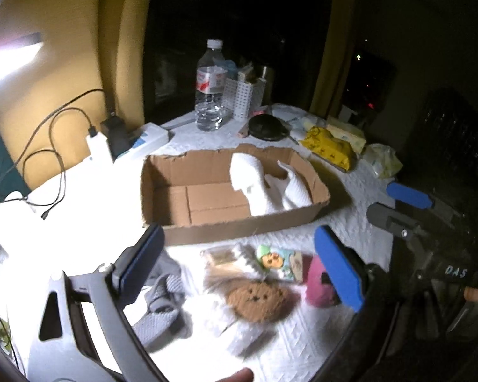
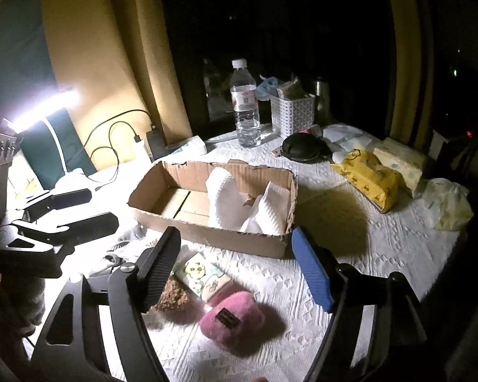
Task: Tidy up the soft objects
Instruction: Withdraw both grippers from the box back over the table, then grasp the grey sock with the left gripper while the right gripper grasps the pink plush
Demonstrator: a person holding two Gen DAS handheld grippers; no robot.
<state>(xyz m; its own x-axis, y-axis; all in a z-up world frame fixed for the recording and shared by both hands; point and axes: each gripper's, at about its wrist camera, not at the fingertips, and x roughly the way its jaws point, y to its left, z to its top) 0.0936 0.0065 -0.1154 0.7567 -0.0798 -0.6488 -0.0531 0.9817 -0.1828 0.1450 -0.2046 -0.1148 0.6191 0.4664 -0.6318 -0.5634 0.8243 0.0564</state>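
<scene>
Both grippers, left and right, wide apart, empty, above soft toys beside cardboard box.

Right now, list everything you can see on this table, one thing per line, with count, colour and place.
box: 1, brown cardboard, mid table, open top
towel: 1 or 2, white, inside box, right end
pink plush: 1, pink, in front of box
brown plush: 1, brown, left of pink plush
cartoon cloth: 1, pale printed, between plushes and box
grey cloth: 1, grey, front left
bottle: 1, clear, behind box
basket: 1, white, right of bottle
yellow pack: 1, yellow, right of box
black case: 1, black, behind box
lamp: 1, lit, far left
left gripper: open, above plushes
right gripper: open, above pink plush
</scene>
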